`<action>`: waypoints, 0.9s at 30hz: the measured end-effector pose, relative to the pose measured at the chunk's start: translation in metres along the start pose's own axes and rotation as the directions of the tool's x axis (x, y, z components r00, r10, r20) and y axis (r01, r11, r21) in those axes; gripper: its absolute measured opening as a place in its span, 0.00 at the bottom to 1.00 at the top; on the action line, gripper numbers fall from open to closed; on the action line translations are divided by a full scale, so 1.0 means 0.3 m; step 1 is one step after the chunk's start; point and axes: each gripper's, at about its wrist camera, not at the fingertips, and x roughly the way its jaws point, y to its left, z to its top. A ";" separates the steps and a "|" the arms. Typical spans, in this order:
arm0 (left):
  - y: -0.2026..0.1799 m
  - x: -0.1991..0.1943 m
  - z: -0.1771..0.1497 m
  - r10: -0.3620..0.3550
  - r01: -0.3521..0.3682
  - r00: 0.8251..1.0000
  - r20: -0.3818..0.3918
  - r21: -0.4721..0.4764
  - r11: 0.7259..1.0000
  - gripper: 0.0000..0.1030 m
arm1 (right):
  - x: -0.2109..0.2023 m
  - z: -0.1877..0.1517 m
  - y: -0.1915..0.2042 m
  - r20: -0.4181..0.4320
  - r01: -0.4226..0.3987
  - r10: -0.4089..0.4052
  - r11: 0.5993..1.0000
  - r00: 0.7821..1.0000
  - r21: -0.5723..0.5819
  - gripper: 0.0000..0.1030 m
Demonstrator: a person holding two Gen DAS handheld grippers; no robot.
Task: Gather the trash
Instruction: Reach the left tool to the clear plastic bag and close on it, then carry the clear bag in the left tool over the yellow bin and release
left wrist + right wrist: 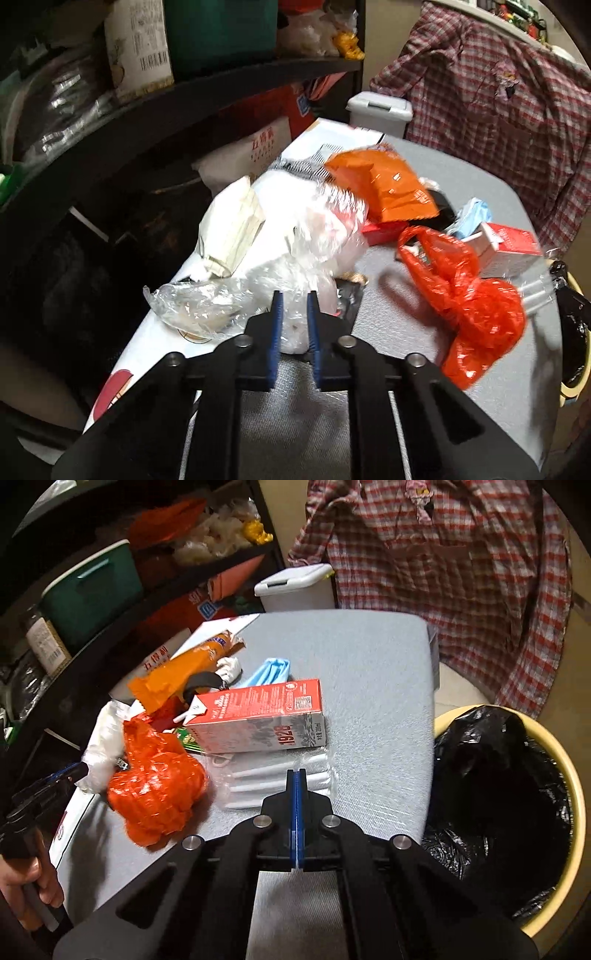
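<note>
right wrist only: black-lined yellow bin (pixel 517 794) beside grey table (pixel 369 672) | left gripper (pixel 294 295) clamps crumpled clear plastic bag (pixel 314 236), on table's left | right gripper (pixel 296 773) closed on clear straw packet (pixel 280 782)

Both cameras ride on hand-held grippers, tilted down over the grey table (pixel 424 332) at close range. Left view faces the shelves at upper left; right view sits further right, taking in the yellow bin (pixel 576 794). Shared: red plastic bag (pixel 476 302), red carton (pixel 258 716), plaid shirt (pixel 461 572).
</note>
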 end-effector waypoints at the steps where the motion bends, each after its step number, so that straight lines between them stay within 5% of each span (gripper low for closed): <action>1: -0.003 -0.014 0.001 -0.005 0.005 1.000 0.011 0.005 1.000 0.09 | -0.016 0.000 0.004 0.009 0.003 -0.003 1.000 1.000 -0.006 0.00; 12: 0.044 -0.126 0.009 -0.131 0.135 0.990 0.059 -0.059 0.989 0.02 | -0.181 0.029 0.041 0.099 0.012 -0.011 1.000 0.995 -0.004 0.00; 14: 0.062 -0.129 0.016 -0.158 0.162 0.986 0.058 -0.072 0.984 0.21 | -0.203 0.033 0.053 0.111 0.003 -0.003 1.000 0.994 -0.002 0.00; 15: 0.059 -0.126 0.017 -0.149 0.153 0.987 0.065 -0.059 0.986 0.54 | -0.209 0.032 0.057 0.114 0.001 -0.001 1.000 0.993 -0.003 0.00; 16: 0.055 -0.119 0.019 -0.113 0.117 0.990 0.085 -0.036 0.993 0.74 | -0.213 0.031 0.067 0.118 -0.003 0.004 1.000 0.993 -0.009 0.00; 25: 0.025 0.109 0.031 -0.010 0.010 1.000 0.013 0.008 1.000 0.74 | -0.230 0.036 0.078 0.132 -0.014 0.016 1.000 0.991 -0.015 0.00; 27: 0.030 0.147 0.013 0.005 -0.005 1.000 -0.023 0.014 1.000 0.63 | -0.237 0.037 0.073 0.136 -0.014 0.015 1.000 0.991 -0.013 0.00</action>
